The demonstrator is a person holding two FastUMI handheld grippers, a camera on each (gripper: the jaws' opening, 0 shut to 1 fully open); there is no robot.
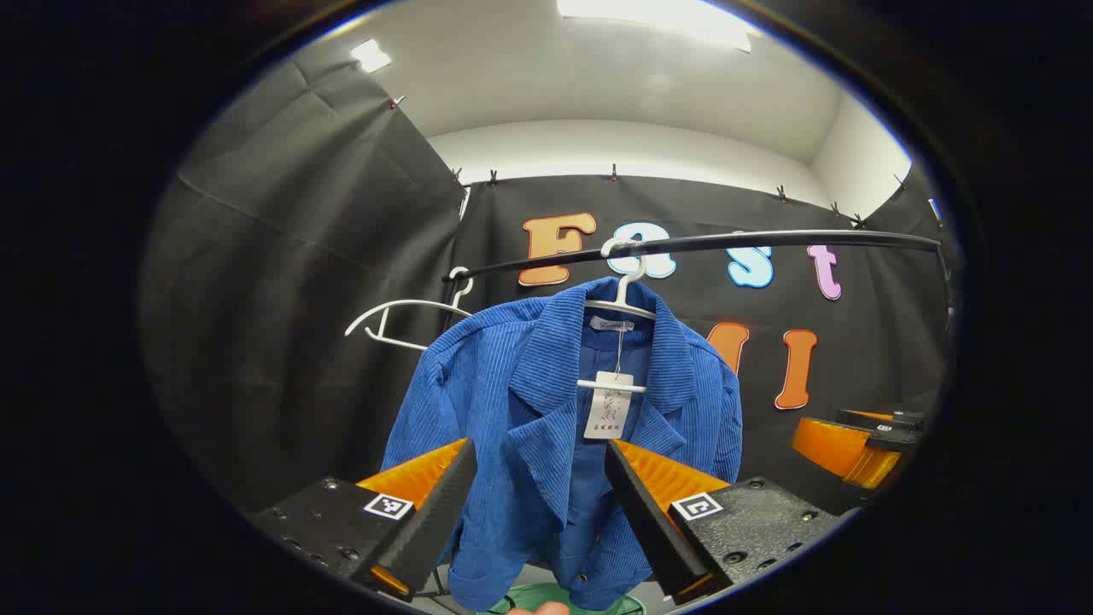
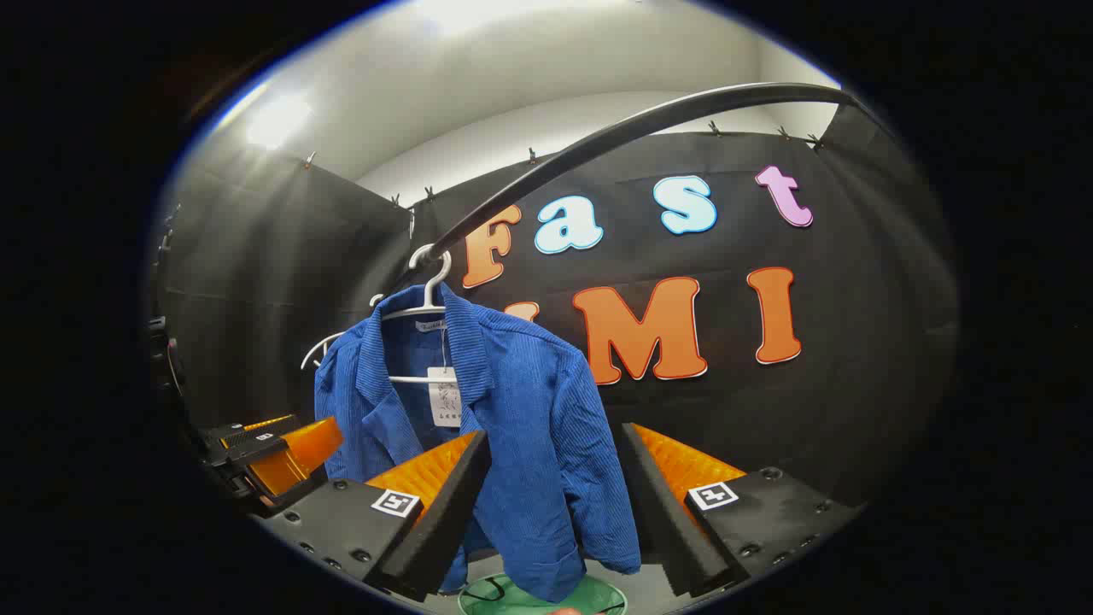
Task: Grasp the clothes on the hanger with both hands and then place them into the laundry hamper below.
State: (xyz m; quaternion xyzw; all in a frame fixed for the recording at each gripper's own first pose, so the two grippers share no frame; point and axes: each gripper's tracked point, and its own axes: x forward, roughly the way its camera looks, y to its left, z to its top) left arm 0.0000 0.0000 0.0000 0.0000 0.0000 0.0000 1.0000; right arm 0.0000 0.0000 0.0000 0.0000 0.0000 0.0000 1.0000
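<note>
— Jacket first: where does it hang from where you stand?

— Your blue corduroy jacket [image 1: 546,427] is on a white hanger [image 1: 622,301] hooked over the black rail [image 1: 700,243]. In the left gripper view it sits almost dead ahead, front open, collar spread, a paper tag [image 1: 609,404] dangling at the chest. A second white hanger [image 1: 401,320] hangs bare on the same rail, off to the left of it.

— And your left gripper?

— Your left gripper [image 1: 540,512] has its fingers spread wide, the jacket's front showing between them. Whether the tips touch the cloth I cannot tell; nothing is pinched.

— The right one?

— In the right gripper view your right gripper [image 2: 555,512] is likewise spread apart, with the jacket's sleeve and side panel hanging in the gap. From here the jacket [image 2: 478,427] sits left of centre, the rail [image 2: 615,141] arching overhead. You can see the right gripper [image 1: 854,444] at the right edge of the left gripper view, and the left gripper [image 2: 273,453] at the left edge of the right gripper view, each beside the jacket.

— The hamper?

— Below the hem, a green round rim [image 2: 546,598] shows under the jacket in the right gripper view; a sliver of the same green [image 1: 564,603] appears beneath the hem in the left gripper view. I take that for your laundry hamper.
</note>
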